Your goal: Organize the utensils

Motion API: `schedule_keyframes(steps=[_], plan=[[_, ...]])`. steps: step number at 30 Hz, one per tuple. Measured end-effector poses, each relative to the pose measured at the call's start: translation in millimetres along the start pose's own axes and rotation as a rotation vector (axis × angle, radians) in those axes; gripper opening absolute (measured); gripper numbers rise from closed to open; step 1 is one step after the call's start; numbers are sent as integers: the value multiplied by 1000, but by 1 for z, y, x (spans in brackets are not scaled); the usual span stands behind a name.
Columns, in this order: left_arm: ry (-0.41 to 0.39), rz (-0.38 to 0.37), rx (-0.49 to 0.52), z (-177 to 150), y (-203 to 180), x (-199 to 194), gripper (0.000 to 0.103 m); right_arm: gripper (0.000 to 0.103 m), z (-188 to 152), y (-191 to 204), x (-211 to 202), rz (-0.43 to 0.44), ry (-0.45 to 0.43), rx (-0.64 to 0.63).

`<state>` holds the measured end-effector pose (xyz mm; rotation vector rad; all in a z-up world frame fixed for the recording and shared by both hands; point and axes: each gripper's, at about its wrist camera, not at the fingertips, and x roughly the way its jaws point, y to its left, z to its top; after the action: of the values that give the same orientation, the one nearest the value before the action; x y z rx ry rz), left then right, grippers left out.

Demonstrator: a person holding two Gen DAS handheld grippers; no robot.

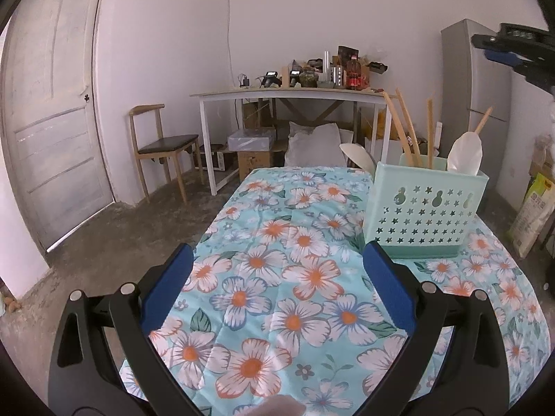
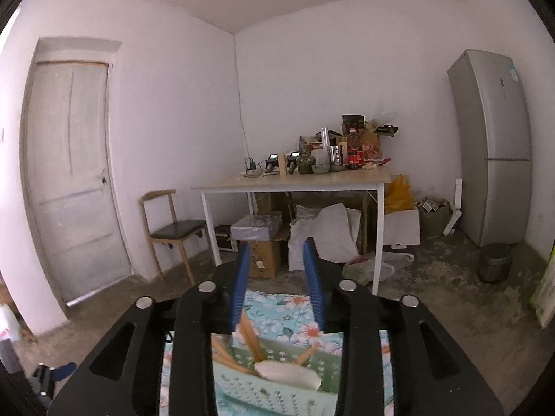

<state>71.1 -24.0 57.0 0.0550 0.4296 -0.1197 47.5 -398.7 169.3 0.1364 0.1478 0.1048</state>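
Left hand-held gripper [image 1: 277, 277] hovers low over the flowered cloth of the bench [image 1: 277, 208], jaws spread wide with nothing between them — released, apparently idle while the other side works. The cloth ahead of it lies bare, so no loose utensil shows there.

Further right stands the mint utensil holder [image 1: 428, 208], a perforated plastic caddy set near the bench's right edge. It already carries wooden chopsticks [image 1: 404, 124] leaning at mixed angles and two white spoons [image 1: 464, 154], handles down or up as they fell — upright storage keeps them together and off the cloth.

Right hand-held gripper [image 2: 279, 284] sits above the holder, seen in the left wrist view at the upper right edge. Its jaws stand partly apart with nothing pressed between the pads; judged from that, a utensil has probably been let go into the holder directly below.

Surroundings: door and wooden chair at left, a cluttered side table behind, a fridge at right. The leaning chopsticks could snag anything lowered in next.
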Motion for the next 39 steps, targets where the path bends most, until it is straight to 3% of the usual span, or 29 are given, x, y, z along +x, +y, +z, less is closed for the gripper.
schedule_keyframes(steps=[4,6,9,11,16,20,24,29,39], plan=[[9,5,4,3,-2,-4,95,52,-9,5,-29,46,3,6],[16,0,2,5,-4,-4,95,69,-22,12,-43,69,23,-15],[42,10,2,8,-8,-2,95,86,-42,24,-52,35,64,-57],[54,12,4,9,-13,-1,95,91,-65,33,-55,-30,106,-85],[90,28,32,7,-22,2,95,94,-114,33,-49,-165,236,-23],[137,61,51,3,-28,9,95,96,-150,24,-41,-368,355,42],[187,74,64,-1,-32,17,95,96,-168,14,-36,-498,436,25],[231,85,56,-3,-34,23,95,96,-168,11,-40,-527,421,7],[238,133,31,-2,-29,26,95,96,-166,11,-35,-524,419,38]])
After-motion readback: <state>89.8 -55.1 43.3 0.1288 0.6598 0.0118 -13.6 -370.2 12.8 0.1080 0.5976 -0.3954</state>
